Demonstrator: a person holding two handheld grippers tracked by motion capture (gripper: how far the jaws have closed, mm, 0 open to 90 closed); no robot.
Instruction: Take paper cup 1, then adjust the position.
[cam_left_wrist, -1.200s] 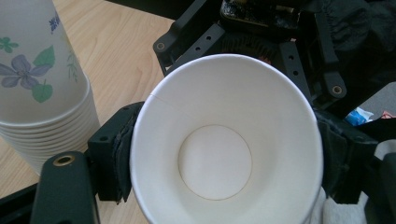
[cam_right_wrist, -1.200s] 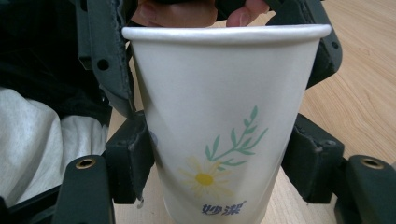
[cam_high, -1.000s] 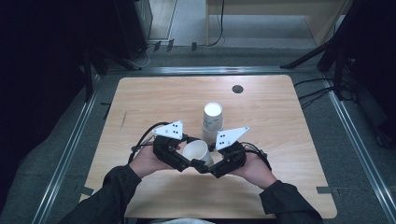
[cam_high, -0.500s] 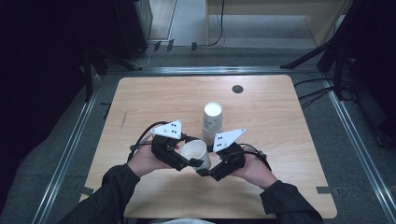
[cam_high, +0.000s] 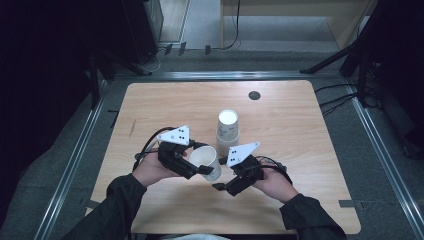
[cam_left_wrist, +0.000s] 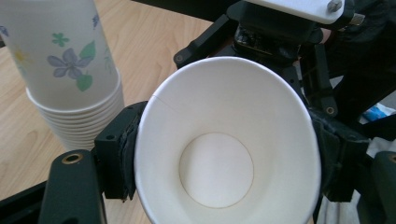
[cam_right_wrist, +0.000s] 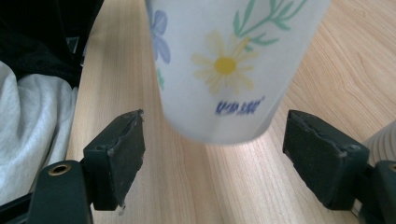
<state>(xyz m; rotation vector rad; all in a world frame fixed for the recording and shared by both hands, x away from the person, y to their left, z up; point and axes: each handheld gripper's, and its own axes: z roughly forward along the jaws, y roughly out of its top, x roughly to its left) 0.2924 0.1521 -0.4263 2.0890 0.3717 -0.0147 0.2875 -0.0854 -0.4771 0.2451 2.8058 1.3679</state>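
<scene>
Left gripper (cam_high: 197, 169) clamps paper cup (cam_high: 205, 162), tilted mouth-up; right gripper (cam_high: 220, 186) wide open, empty, just beside the cup's base.

a lab-like recording room: bare wooden table (cam_high: 300, 130) on a metal-railed platform (cam_high: 70, 165), cables (cam_high: 340, 97) across grey floor, dark surroundings.

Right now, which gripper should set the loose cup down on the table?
Left. The left gripper already has its jaws clamped on the paper cup, beside the cup stack. The right gripper is open, with the cup between its jaws, untouched.
</scene>
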